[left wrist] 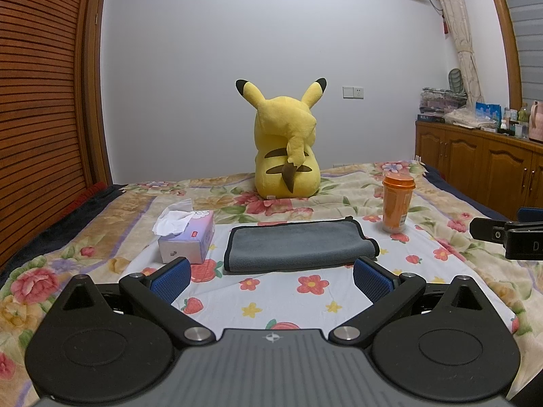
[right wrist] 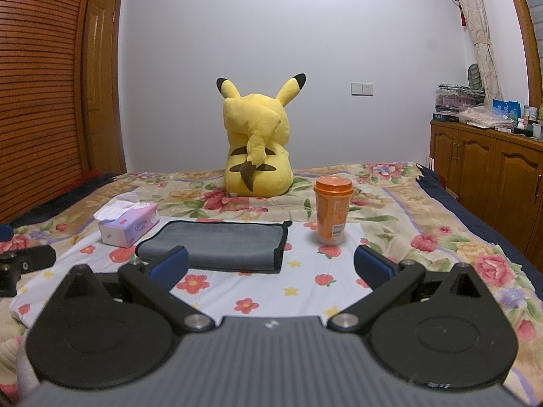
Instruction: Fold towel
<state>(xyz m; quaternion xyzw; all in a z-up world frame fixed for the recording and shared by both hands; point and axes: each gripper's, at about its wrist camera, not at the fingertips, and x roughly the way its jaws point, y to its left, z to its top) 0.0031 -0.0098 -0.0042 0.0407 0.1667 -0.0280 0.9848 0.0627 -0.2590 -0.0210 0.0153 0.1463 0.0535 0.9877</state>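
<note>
Left wrist view: left tool hangs spread wide and empty, grey towel at 12 o'clock on the bed, already folded over. Right wrist view: right tool also spread, towel at 11 o'clock, probably lining up another fold.

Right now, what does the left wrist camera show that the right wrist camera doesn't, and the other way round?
Only the left wrist view shows the right gripper from the side, at its right edge, and the left gripper's own blue fingers spread open. Only the right wrist view shows the wooden door and the "cotton" lettering on the tissue box. Both show the folded grey towel lying flat on the floral bedspread, the orange cup to its right, the tissue box to its left and the yellow plush behind.
</note>
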